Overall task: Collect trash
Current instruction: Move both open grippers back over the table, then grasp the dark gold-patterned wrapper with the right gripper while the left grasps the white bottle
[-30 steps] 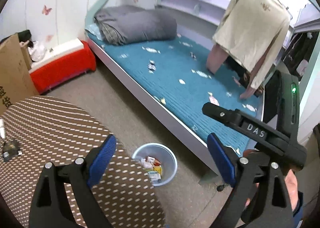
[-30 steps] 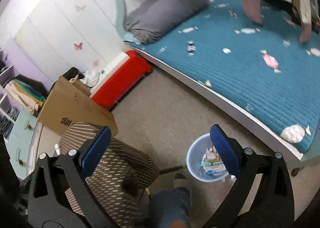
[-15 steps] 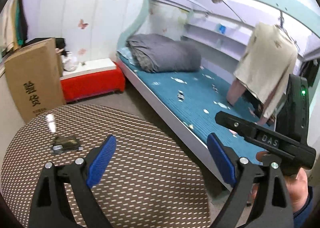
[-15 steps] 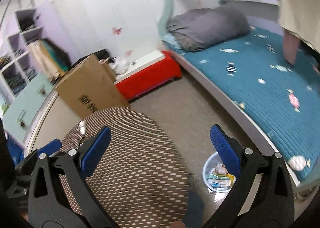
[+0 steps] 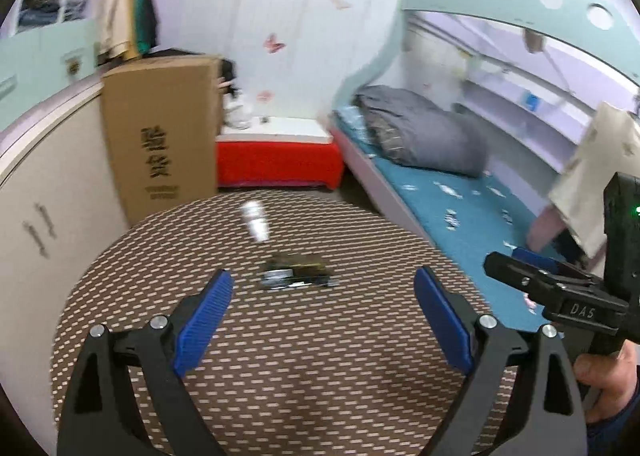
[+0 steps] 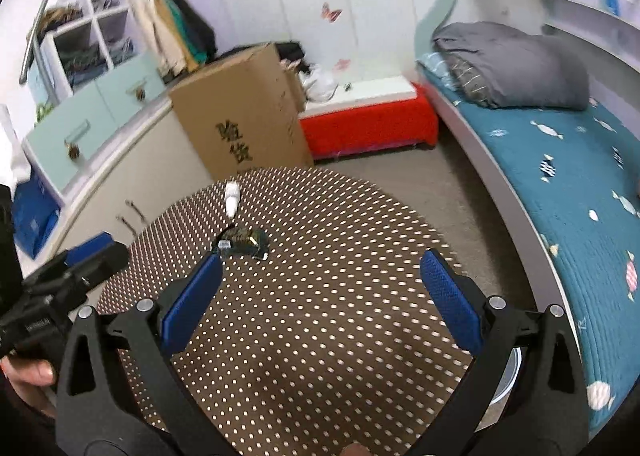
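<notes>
Brown cardboard box (image 6: 248, 112) beside table (image 6: 320, 296)

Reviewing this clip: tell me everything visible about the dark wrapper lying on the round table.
The dark wrapper is a crumpled, flattened piece of packaging, mostly dark green to black with small yellowish and pale patches. It lies flat near the middle of the round table, on its dotted brown cover. A small white piece lies apart, further back. Neither the left gripper nor the right gripper touches it; both are open.

Your grippers (image 5: 322, 310) are black, with ribbed blue pads (image 5: 204, 320), silver screws and white "DAS" lettering.
</notes>
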`<state>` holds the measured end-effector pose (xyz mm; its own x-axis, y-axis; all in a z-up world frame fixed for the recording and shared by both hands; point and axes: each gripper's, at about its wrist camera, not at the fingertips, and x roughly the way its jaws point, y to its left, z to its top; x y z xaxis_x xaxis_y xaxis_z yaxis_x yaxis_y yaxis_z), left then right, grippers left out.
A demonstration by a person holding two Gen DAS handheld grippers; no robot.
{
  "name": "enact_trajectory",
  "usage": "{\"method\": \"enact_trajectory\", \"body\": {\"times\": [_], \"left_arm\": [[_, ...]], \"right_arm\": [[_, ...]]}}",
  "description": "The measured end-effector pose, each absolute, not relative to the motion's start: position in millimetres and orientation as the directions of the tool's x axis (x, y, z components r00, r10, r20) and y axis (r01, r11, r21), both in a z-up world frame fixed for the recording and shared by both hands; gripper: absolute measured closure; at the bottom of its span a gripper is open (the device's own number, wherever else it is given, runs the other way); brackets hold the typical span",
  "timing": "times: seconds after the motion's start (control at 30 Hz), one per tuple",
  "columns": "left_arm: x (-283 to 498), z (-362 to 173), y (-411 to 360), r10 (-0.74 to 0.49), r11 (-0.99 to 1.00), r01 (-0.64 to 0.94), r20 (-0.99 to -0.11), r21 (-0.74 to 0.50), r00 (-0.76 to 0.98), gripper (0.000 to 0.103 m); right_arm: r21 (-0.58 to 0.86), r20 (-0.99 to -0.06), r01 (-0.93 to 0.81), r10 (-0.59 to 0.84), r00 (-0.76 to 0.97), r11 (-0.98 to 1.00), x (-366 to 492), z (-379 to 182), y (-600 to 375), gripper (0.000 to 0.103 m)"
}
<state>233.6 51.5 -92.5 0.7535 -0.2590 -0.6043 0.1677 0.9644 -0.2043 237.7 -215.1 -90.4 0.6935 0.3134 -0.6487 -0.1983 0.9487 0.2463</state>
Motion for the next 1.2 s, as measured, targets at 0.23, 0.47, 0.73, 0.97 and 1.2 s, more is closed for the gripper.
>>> {"method": "enact_trajectory", "body": {"times": [0.23,0.47,0.73,0.97,1.2], "left_arm": [[250,-117,97,-0.192,0.977,0.081,-0.638,-0.198,0.746,0.013],[272,-147,124,-0.161,0.977,0.016,-0.68,-0.214,0.715,0.013],[304,-160,128,-0.142,0.98,0.001,-0.702,-0.198,0.698,0.013],[339,-170,102,-0.147,0.985,0.033,-0.718,-0.17,0.68,0.013],[382,-183,77,-0.141,0.988,0.049,-0.739,-0.145,0.659,0.013]], "right_arm": [[0.167,-0.721,-0.354,0.359,0.593,0.92,282,-120,-153,0.006],[0.019,-0.792,-0.511,0.325,0.517,0.859,328,-164,-89,0.006],[-0.02,-0.803,-0.609,0.35,0.482,0.793,343,-186,-64,0.067],[0.039,-0.782,-0.565,0.377,0.496,0.824,329,-186,-88,0.077],[0.145,-0.756,-0.417,0.372,0.538,0.897,324,-181,-135,0.077]]}}
